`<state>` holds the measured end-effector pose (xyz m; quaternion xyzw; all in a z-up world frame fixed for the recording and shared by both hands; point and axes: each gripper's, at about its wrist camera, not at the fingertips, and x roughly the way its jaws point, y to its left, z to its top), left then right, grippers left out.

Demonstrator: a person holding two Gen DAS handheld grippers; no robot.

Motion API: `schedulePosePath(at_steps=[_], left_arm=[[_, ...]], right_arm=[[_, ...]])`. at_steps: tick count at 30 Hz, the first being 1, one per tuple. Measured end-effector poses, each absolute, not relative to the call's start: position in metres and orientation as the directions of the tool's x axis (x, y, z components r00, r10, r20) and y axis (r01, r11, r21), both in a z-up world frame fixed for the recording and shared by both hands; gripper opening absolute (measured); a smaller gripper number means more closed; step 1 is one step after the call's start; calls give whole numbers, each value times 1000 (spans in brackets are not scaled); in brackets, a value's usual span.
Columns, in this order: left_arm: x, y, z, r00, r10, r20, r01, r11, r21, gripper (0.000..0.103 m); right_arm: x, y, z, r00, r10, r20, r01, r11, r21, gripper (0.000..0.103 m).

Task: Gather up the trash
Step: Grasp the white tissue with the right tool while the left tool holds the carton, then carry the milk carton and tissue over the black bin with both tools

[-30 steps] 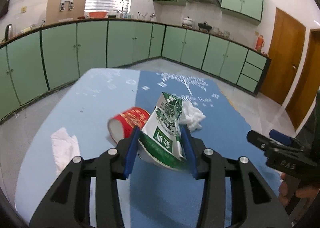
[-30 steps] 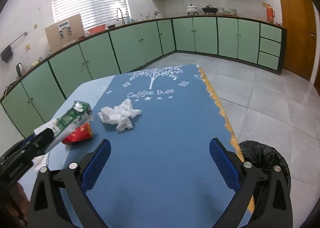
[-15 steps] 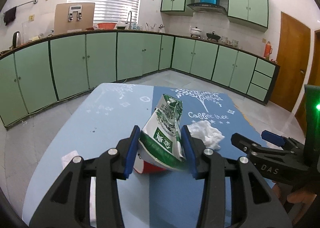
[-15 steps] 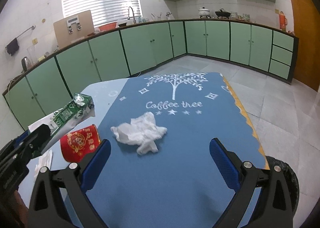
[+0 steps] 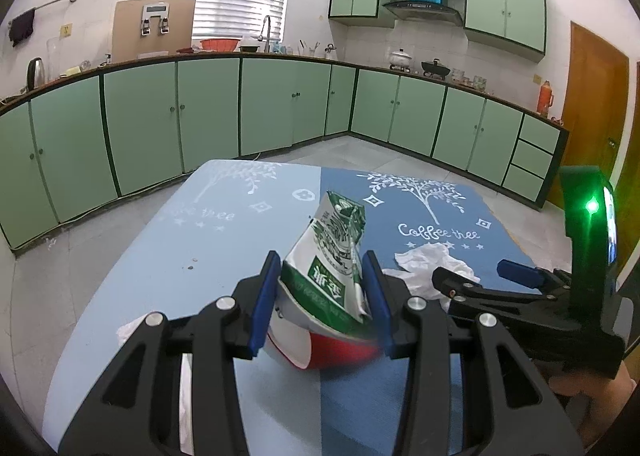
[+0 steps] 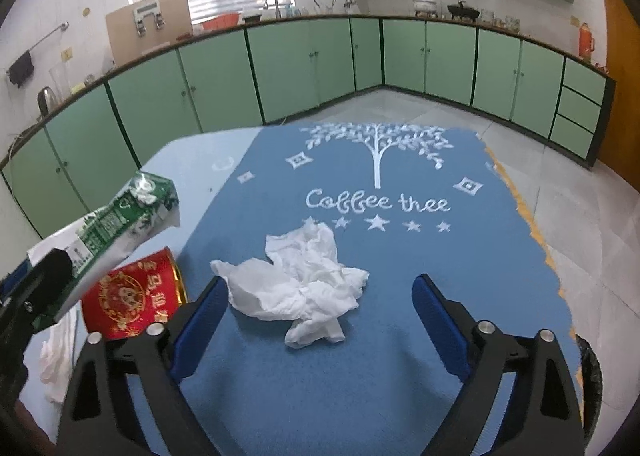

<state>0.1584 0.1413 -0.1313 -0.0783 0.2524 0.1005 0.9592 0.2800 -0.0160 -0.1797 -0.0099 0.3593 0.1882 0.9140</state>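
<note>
My left gripper (image 5: 322,276) is shut on a crumpled green and white milk carton (image 5: 332,256) and holds it above the table; the carton also shows in the right wrist view (image 6: 116,224). A red paper cup (image 6: 134,302) lies on its side under the carton (image 5: 332,348). A crumpled white tissue (image 6: 300,280) lies on the dark blue cloth, between the open blue fingers of my right gripper (image 6: 320,308), which is empty. The tissue also shows in the left wrist view (image 5: 428,264), beside my right gripper (image 5: 492,276).
A flat white tissue (image 6: 56,360) lies at the table's left edge. A black-lined bin (image 6: 590,372) stands on the floor at the table's right edge. The table (image 5: 192,240) has a two-tone blue cloth. Green cabinets ring the room.
The left gripper rose and drew back with the carton; the red cup now lies below it. The right gripper moved forward until its fingers flank the white tissue.
</note>
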Motion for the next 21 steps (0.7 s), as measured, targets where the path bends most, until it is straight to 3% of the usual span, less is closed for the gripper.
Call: schedulePosePath(at_steps=[4,7,8,11,21], left_arm=[[163,143,-134,848,145,-510,-228,968,-105,40],[166,143,-137,842,135,-522,-225,968,-112,40],[166,144,-138,841,132,-525,-224,968,-114,40],[166,142,-138,841,122,-527,-217,969,-122,39],[155,121,-121,868,71,-492,-166,974,-154,39]], right_arm=[[287,-12,-188,633,348,-691,-366,922,128,77],[291,-9,-194,591,376,-714,-390,907,155,46],[292,-8,-195,580,386,-717,-399,902,163,31],[289,-8,-193,581,403,-707,-419,893,165,14],[261,-50,-161,627,439,-643,-405,889,212,12]])
